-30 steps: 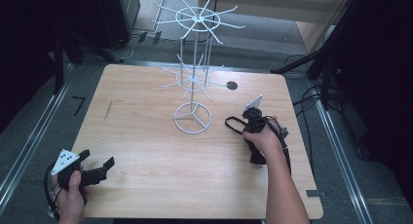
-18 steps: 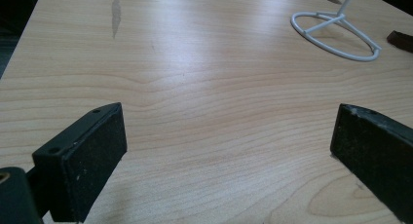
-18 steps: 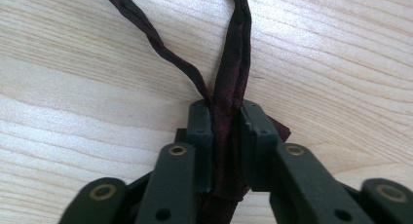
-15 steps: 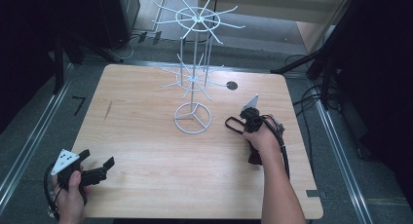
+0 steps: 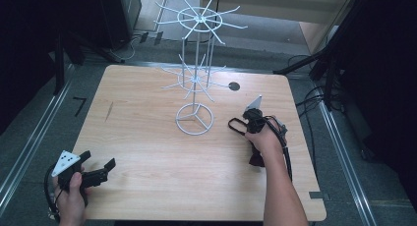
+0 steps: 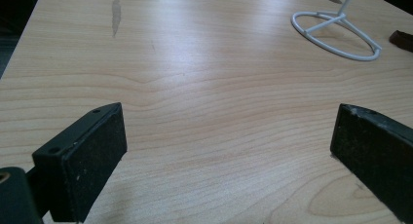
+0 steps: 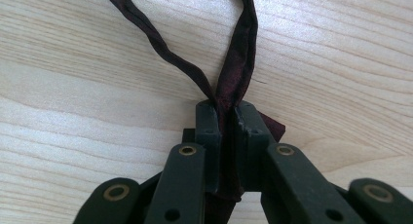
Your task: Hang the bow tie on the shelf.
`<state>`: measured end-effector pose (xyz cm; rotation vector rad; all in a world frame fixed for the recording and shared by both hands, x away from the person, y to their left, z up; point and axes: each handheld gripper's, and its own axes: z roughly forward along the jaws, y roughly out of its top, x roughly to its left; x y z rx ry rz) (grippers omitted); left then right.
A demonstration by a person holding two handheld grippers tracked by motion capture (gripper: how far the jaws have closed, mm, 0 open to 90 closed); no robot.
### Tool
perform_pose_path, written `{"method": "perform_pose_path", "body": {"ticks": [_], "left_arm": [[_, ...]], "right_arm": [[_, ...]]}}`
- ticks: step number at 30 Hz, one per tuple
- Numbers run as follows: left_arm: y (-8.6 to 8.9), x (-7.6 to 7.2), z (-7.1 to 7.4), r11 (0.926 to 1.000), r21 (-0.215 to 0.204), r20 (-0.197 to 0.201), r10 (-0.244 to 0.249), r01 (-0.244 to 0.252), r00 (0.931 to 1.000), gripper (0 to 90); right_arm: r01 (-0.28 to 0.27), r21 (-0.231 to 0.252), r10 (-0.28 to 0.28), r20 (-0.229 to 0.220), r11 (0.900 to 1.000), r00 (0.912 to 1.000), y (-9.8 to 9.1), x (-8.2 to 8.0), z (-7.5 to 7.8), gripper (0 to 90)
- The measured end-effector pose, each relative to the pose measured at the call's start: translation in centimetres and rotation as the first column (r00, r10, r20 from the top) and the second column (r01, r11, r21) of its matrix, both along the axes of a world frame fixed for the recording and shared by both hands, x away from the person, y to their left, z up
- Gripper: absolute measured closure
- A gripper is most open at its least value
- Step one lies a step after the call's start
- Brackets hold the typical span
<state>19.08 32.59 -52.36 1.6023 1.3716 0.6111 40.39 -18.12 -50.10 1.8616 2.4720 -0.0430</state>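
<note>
Two hand-held grippers work over a light wooden table. Left gripper, held in the person's left hand at the near left corner of the table, has its jaws spread wide with nothing between them; the left gripper view shows bare wood grain between the two black pads. Right gripper, held in the person's right hand right of centre, has its jaws pressed together on a dark maroon fabric strap. In the right gripper view, two strands of the strap rise from the clamped jaws and diverge across the tabletop, forming a loop; in the high view that loop lies flat on the wood just left of the gripper, near the ring base of a white wire display stand. A small dark round mark sits on the table behind the stand's lower arms.
</note>
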Motion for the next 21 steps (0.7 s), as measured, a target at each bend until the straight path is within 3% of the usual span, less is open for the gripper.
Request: {"method": "perform_pose_path", "body": {"ticks": [8,15,21], "left_arm": [[0.0,0.0,0.0,1.0000,0.000,0.000,-0.001,0.001,1.0000,0.4],[0.0,0.0,0.0,1.0000,0.003,0.001,0.001,-0.001,1.0000,0.4],[0.0,0.0,0.0,1.0000,0.004,0.000,0.000,0.000,1.0000,0.4]], "right_arm": [[0.011,0.010,-0.011,0.009,0.9999,0.9999,-0.5,0.0,0.3,83.5],[0.042,0.037,-0.044,0.050,0.9984,0.9978,-1.6,-0.2,1.7,83.4],[0.022,0.026,-0.024,0.081,0.9994,0.9964,-1.9,-0.2,3.3,83.4]]}}
